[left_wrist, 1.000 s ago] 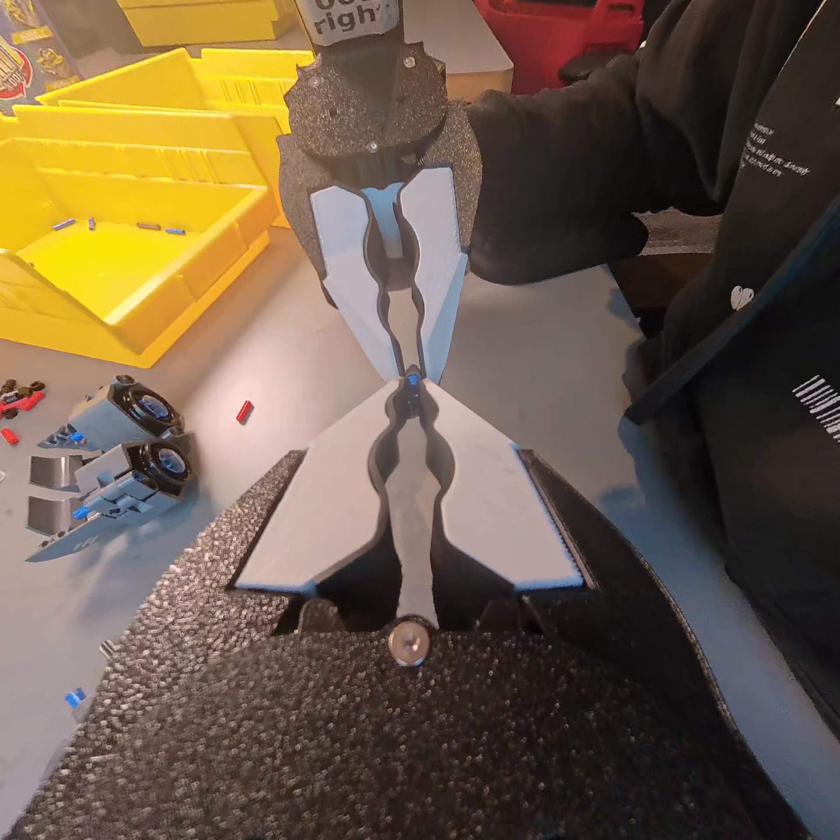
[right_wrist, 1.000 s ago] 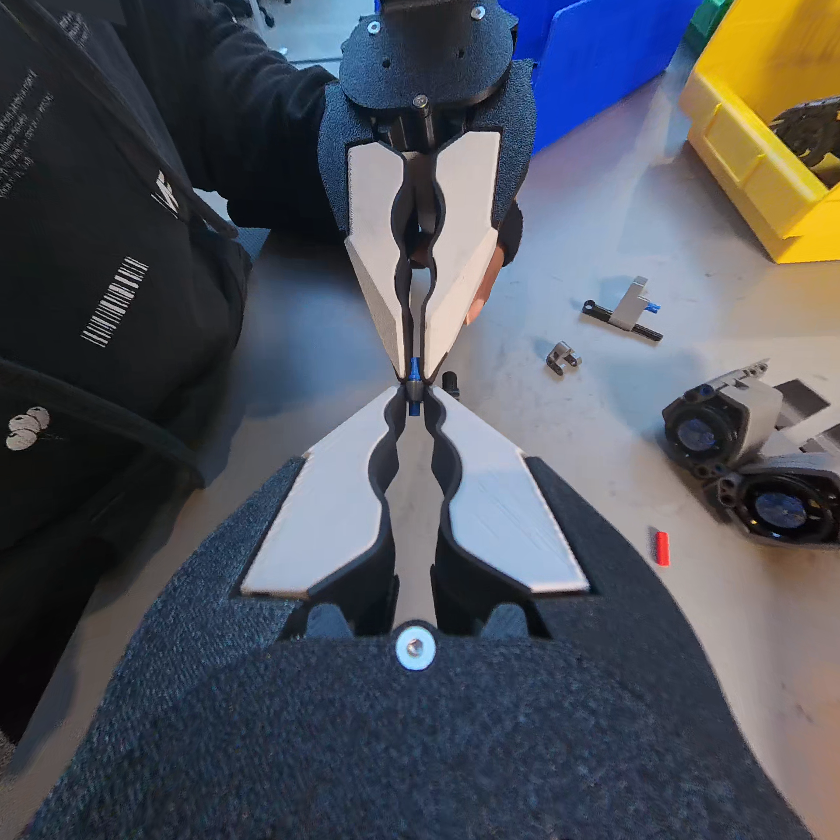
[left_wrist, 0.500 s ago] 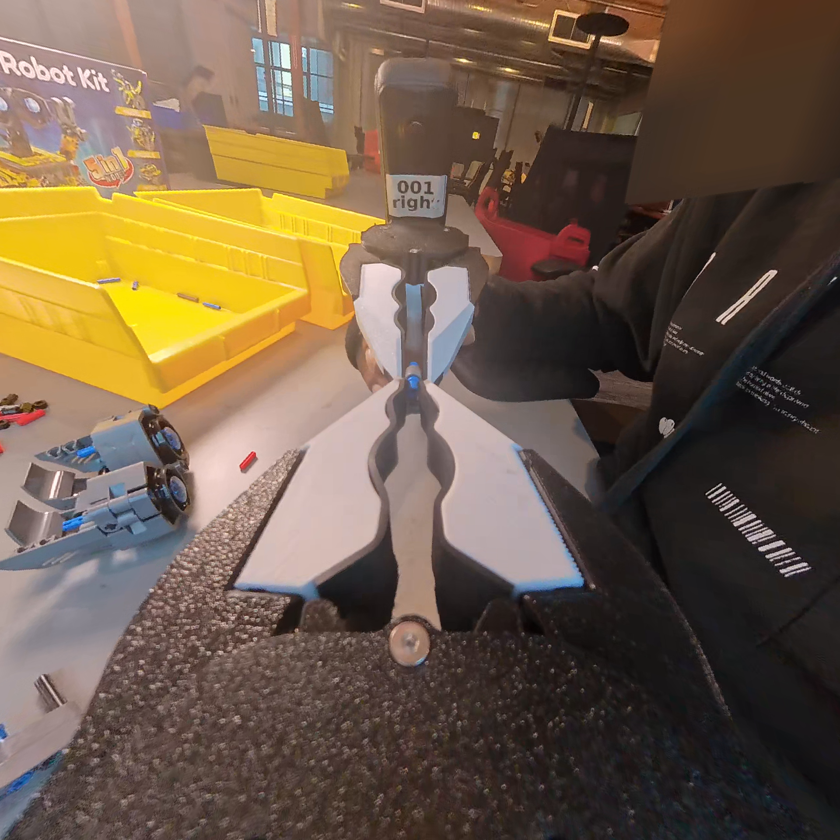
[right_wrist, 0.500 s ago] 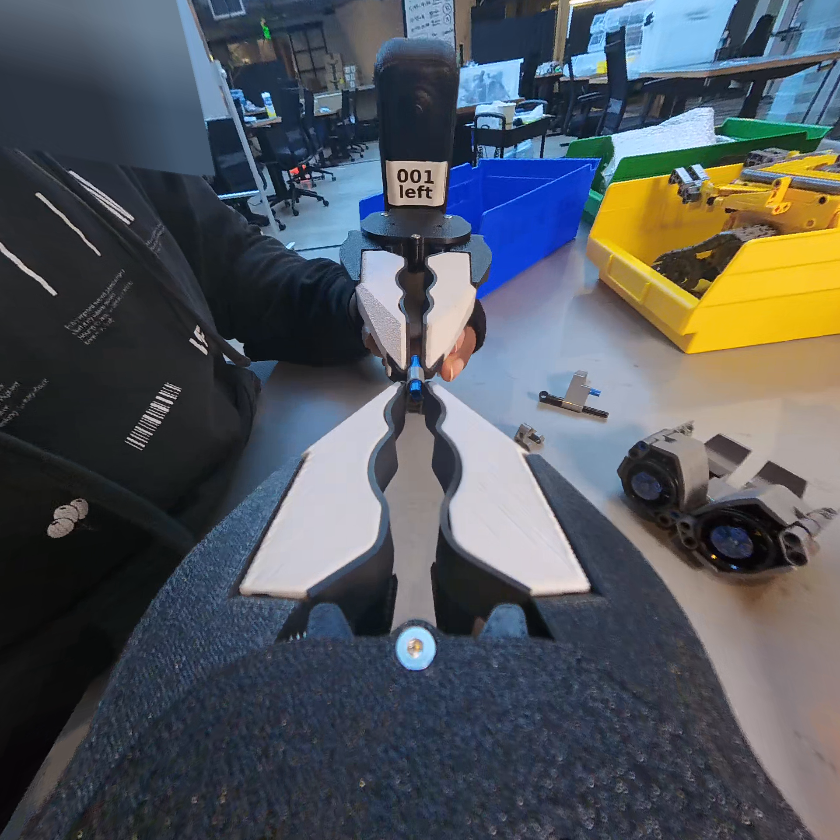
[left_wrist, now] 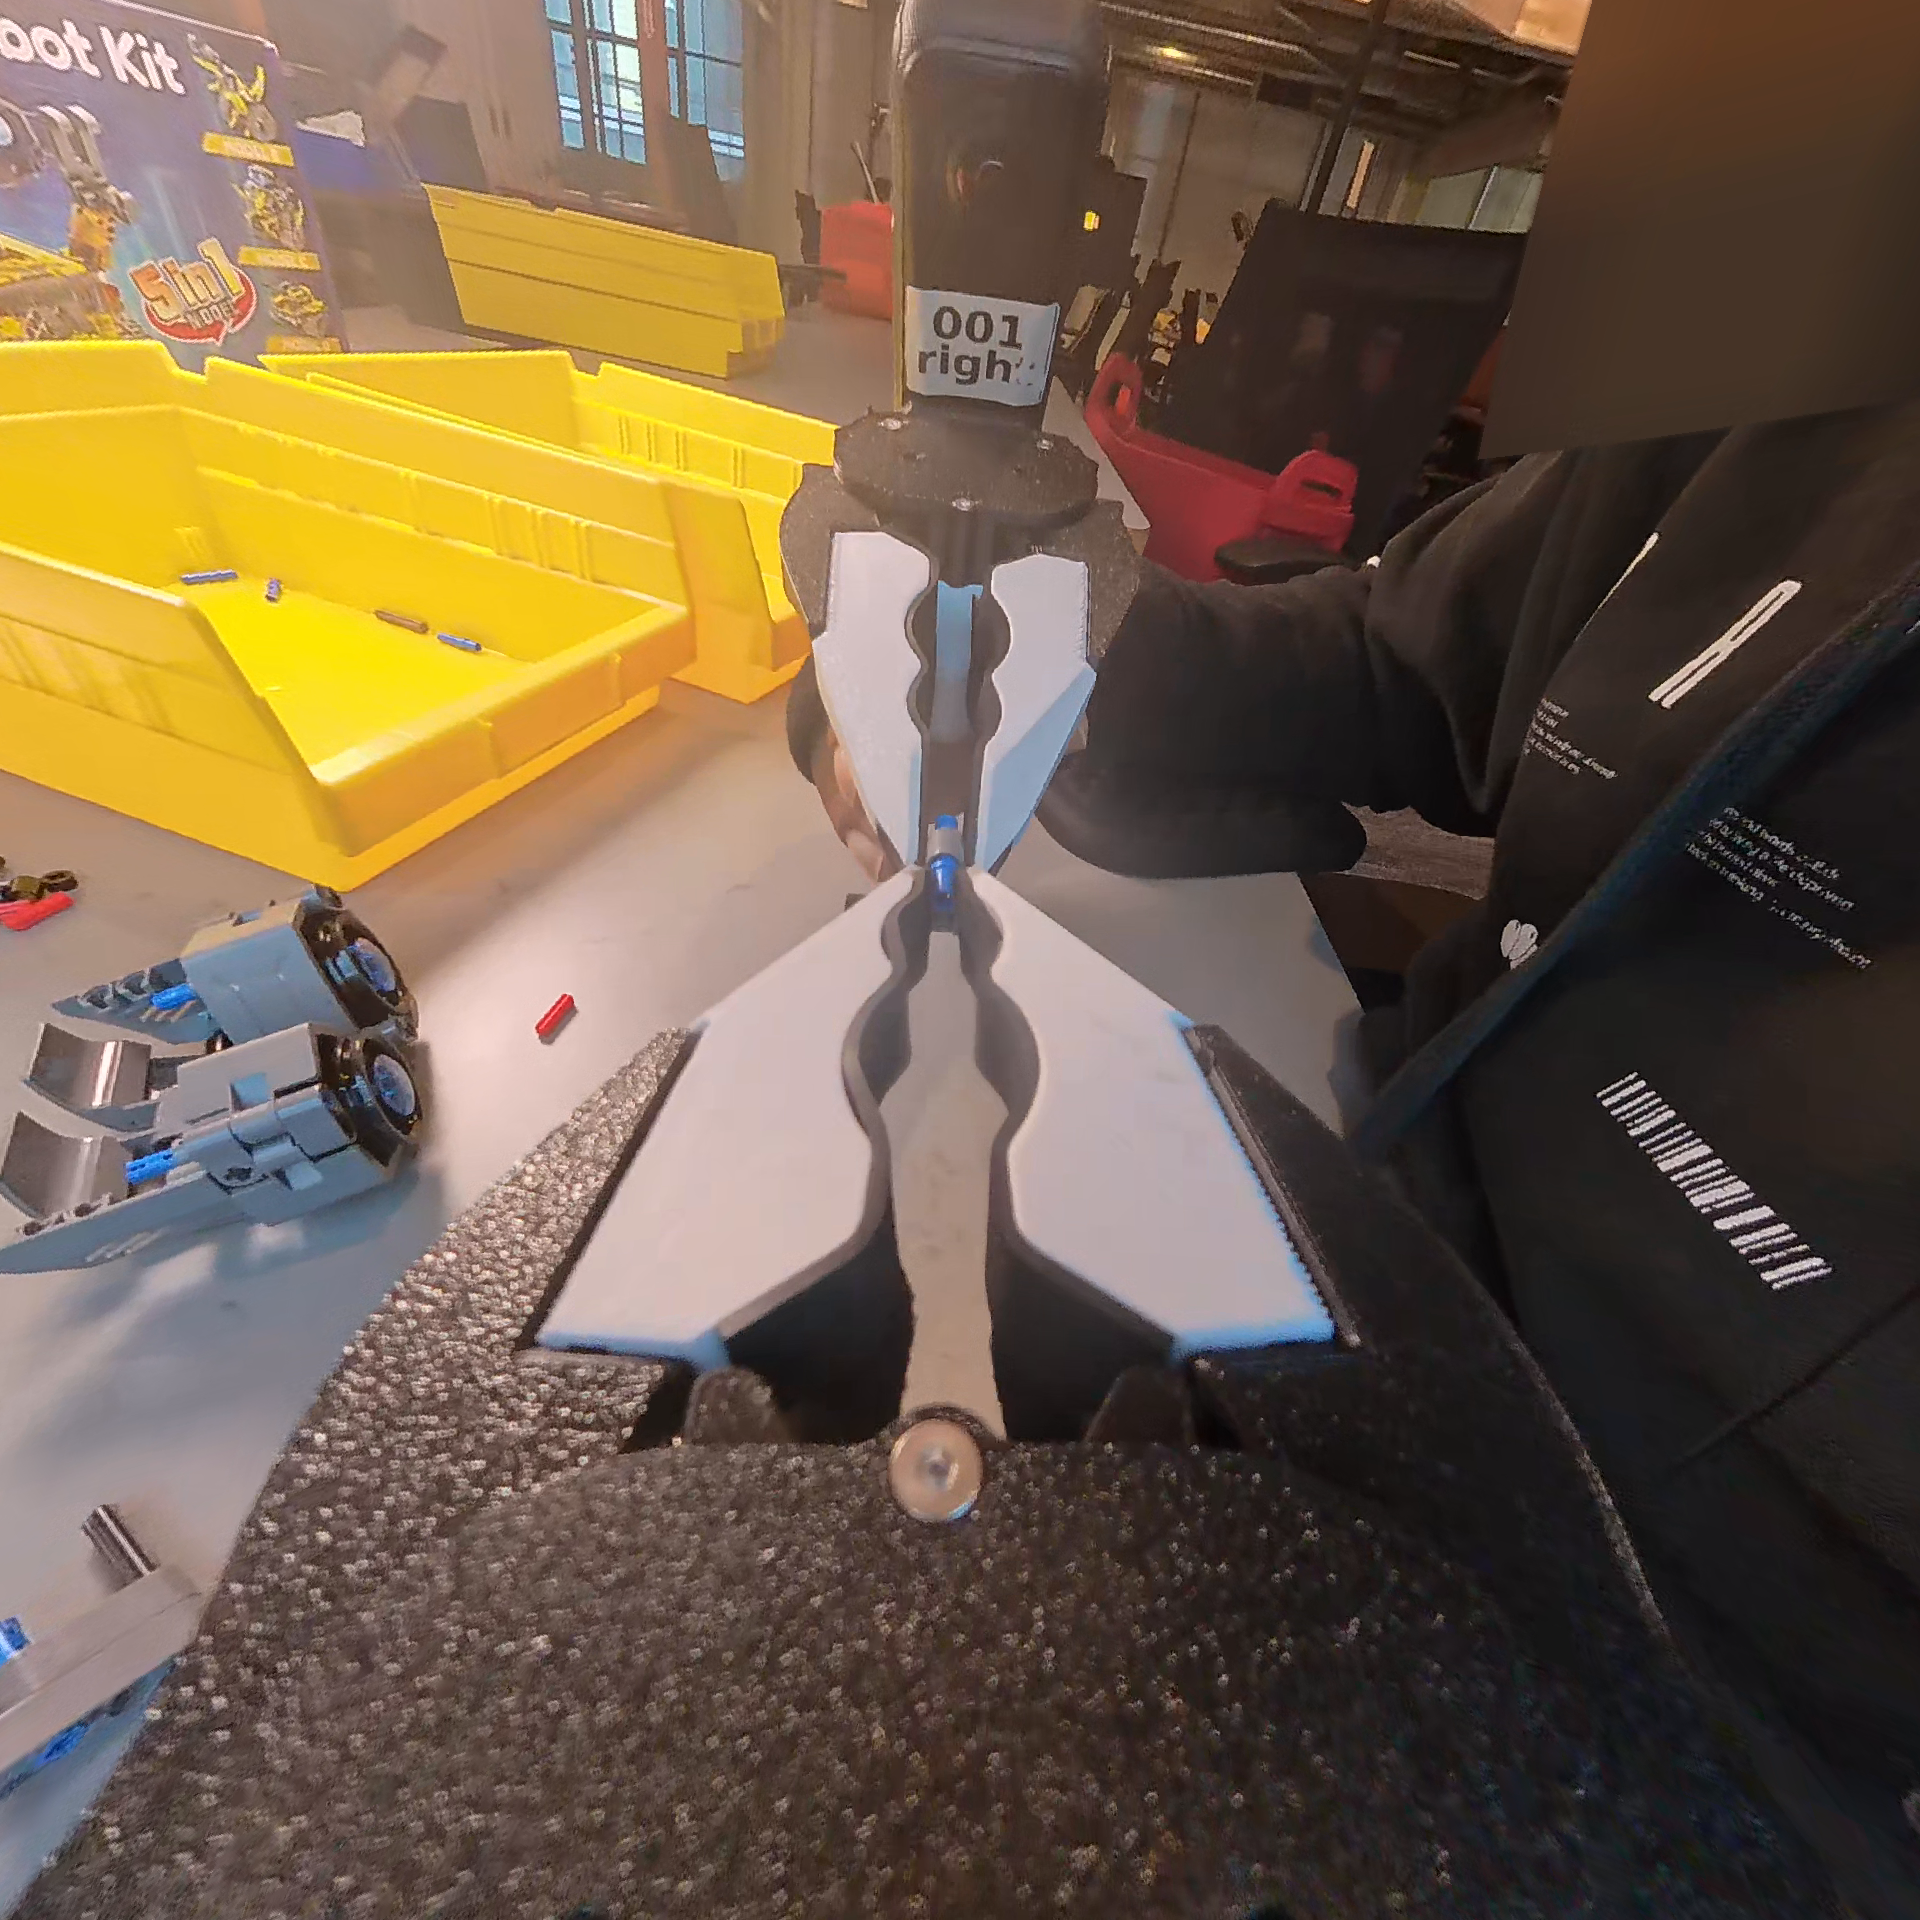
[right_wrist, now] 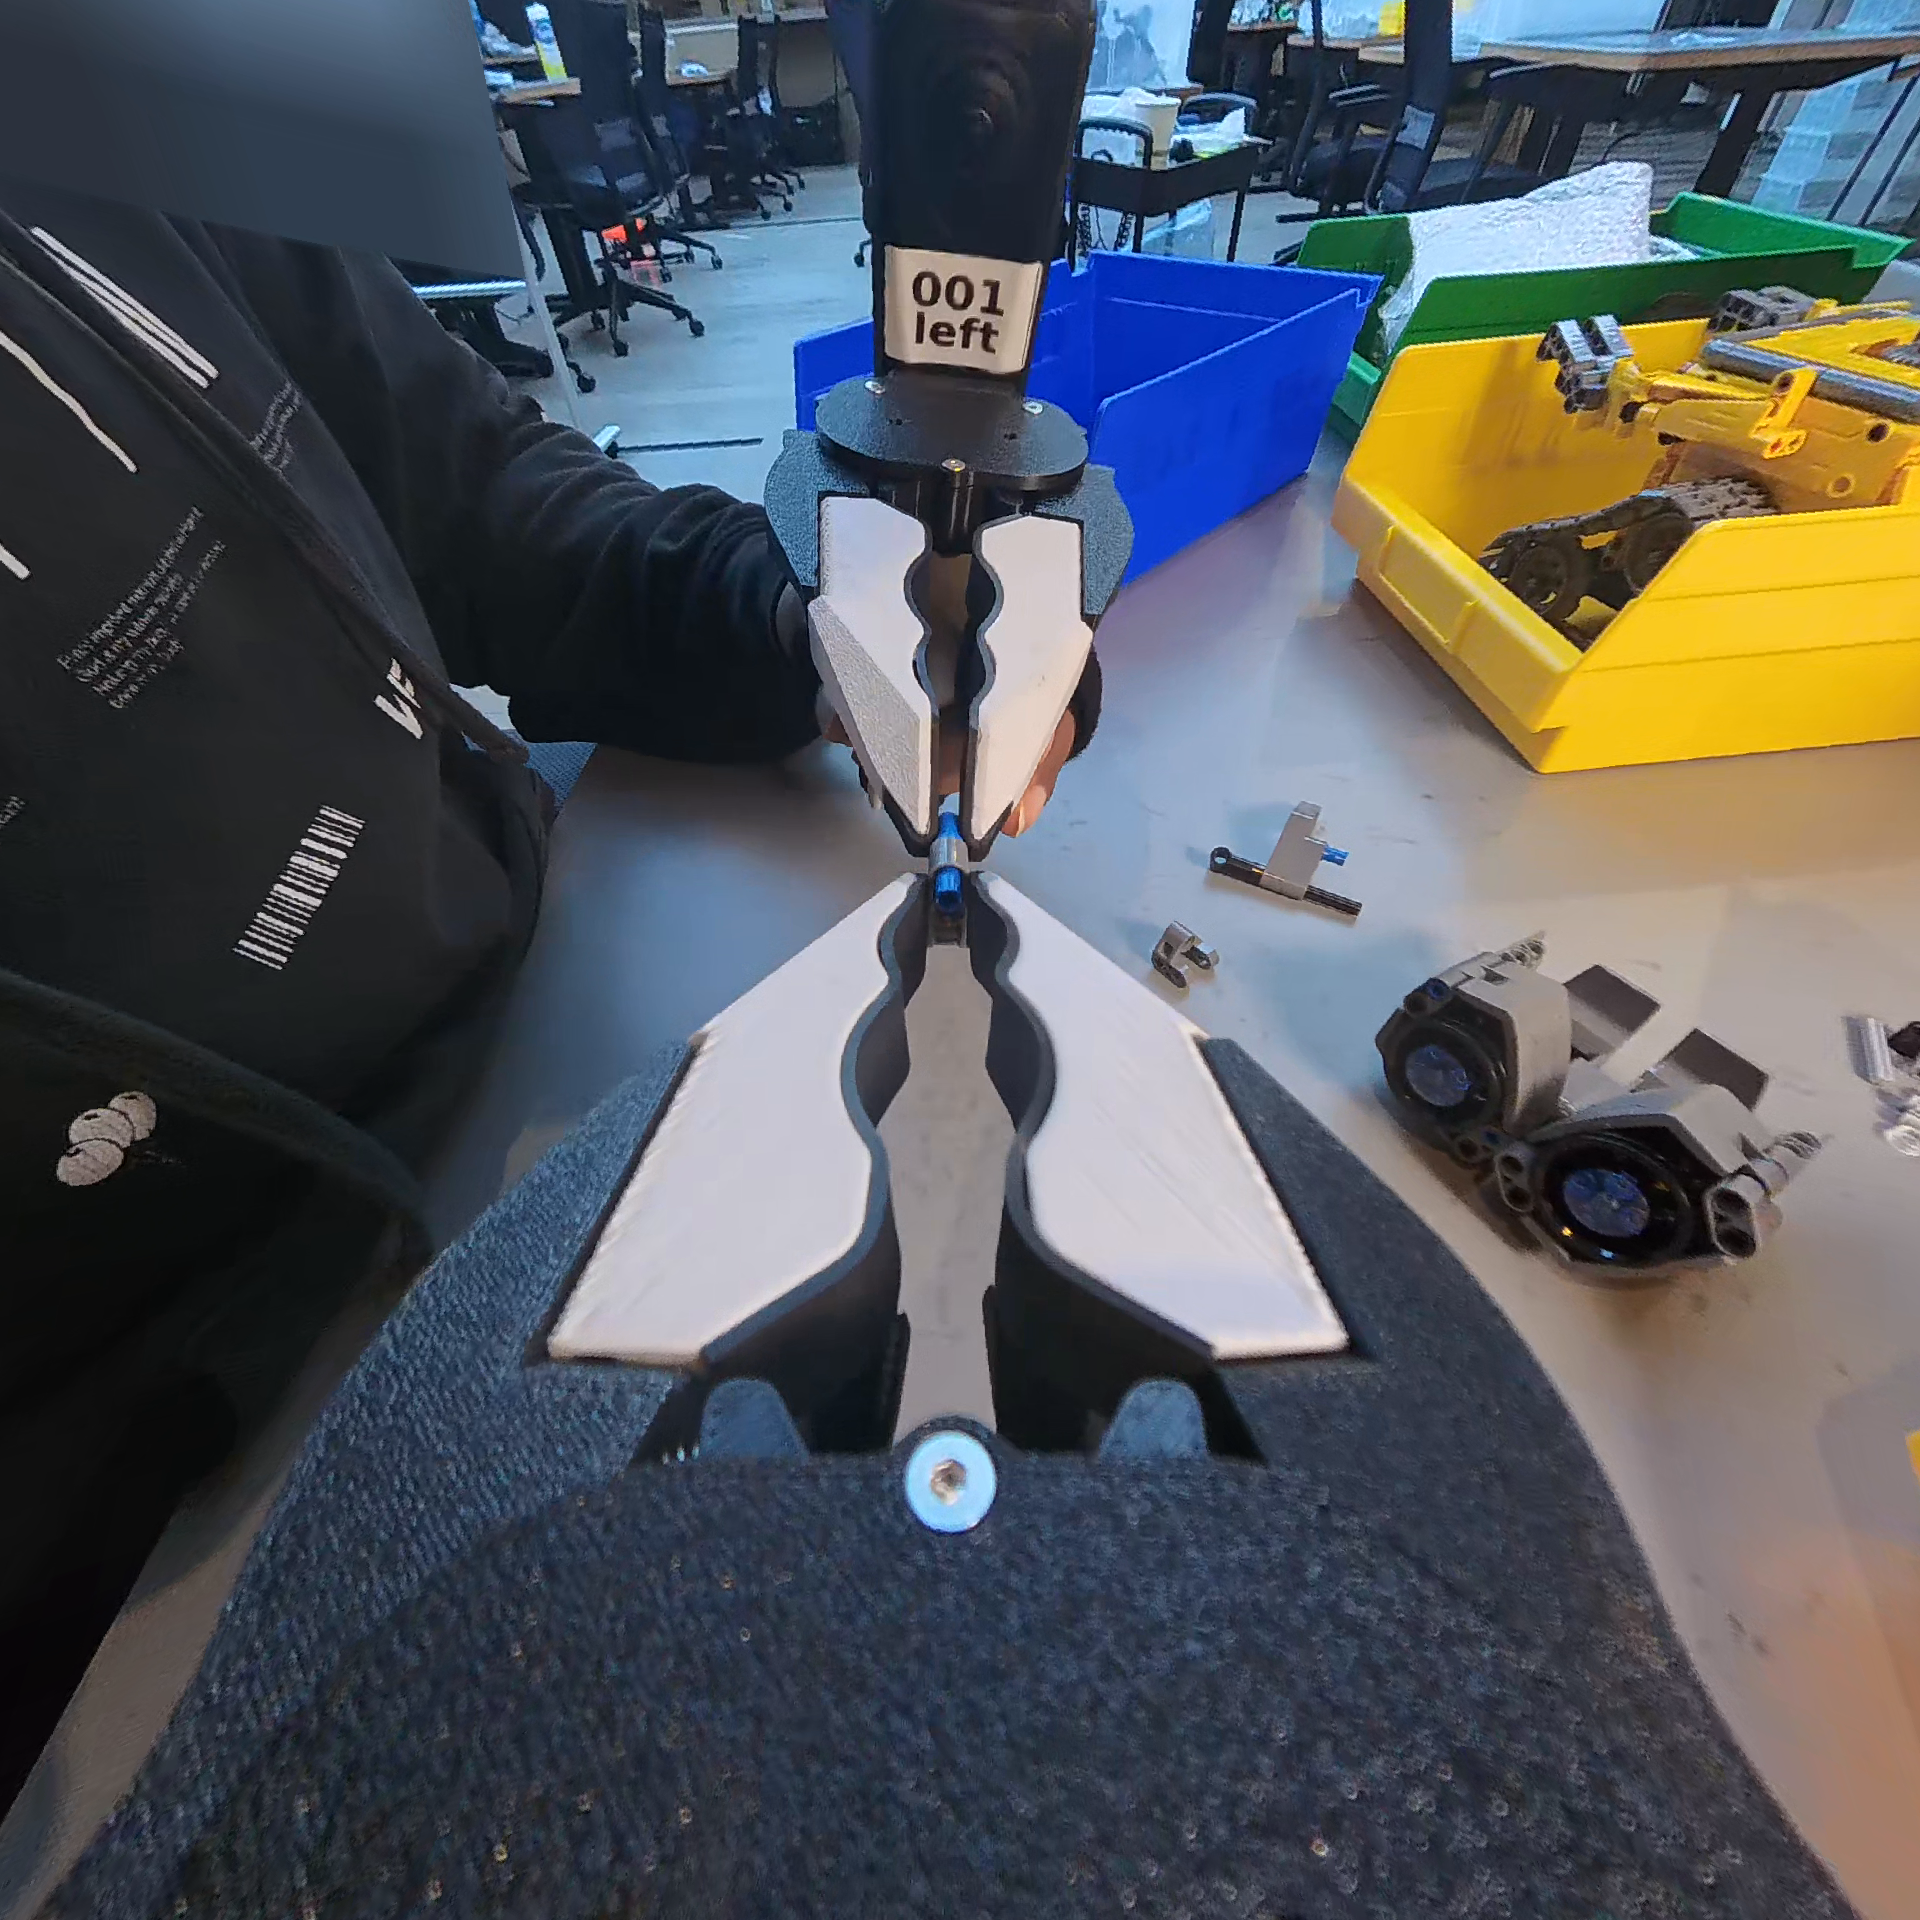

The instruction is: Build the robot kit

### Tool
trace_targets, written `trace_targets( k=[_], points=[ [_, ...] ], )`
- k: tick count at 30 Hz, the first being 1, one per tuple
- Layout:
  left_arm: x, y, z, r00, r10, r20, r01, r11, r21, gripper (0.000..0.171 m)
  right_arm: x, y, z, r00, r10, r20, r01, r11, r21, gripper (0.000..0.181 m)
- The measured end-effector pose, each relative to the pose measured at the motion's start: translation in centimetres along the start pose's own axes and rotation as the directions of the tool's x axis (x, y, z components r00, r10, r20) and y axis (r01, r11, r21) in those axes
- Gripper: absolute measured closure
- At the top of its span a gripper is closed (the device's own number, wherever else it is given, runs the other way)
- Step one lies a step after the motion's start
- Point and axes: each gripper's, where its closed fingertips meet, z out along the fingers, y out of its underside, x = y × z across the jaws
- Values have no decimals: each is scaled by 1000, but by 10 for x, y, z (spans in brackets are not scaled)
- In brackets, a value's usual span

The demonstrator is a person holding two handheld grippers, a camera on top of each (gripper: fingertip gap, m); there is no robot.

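A grey bench [left_wrist: 665,852] carries yellow bins [left_wrist: 343,665] and a grey twin-wheel brick assembly [left_wrist: 260,1091]. Above it, the left tool [left_wrist: 943,902] and right tool [right_wrist: 945,902] meet tip to tip, each narrowed onto one end of a small blue-and-grey connector pin [right_wrist: 945,871] held off the bench between them. A red pin [left_wrist: 554,1015] lies nearby.

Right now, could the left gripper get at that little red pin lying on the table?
Probably not as things stand: the left gripper is shut on the blue pin, which the right gripper pinches too. The red pin itself lies unobstructed.
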Motion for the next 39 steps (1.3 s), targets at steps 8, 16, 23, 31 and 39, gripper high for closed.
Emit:
trace_targets(
  k=[8,16,23,31,39],
  points=[
    [4,10,2,998,60,7,-59,994,-94,168,-5,9,7,999,-37,-4,36,996,-84,177],
    [1,19,4,998,58,10,-56,990,-132,168,-3,20,9,1000,-27,0,27,992,-126,176],
    [-1,22,3,998,59,14,-56,986,-159,168,-2,23,10,1000,-13,10,14,992,-125,176],
    [-1,22,2,1000,29,8,-27,989,-146,168,-2,23,9,1000,-18,1,18,993,-118,176],
    [2,12,1,998,-56,-37,53,996,-68,168,-4,9,2,999,16,33,-15,1000,-17,175]
  ],
)
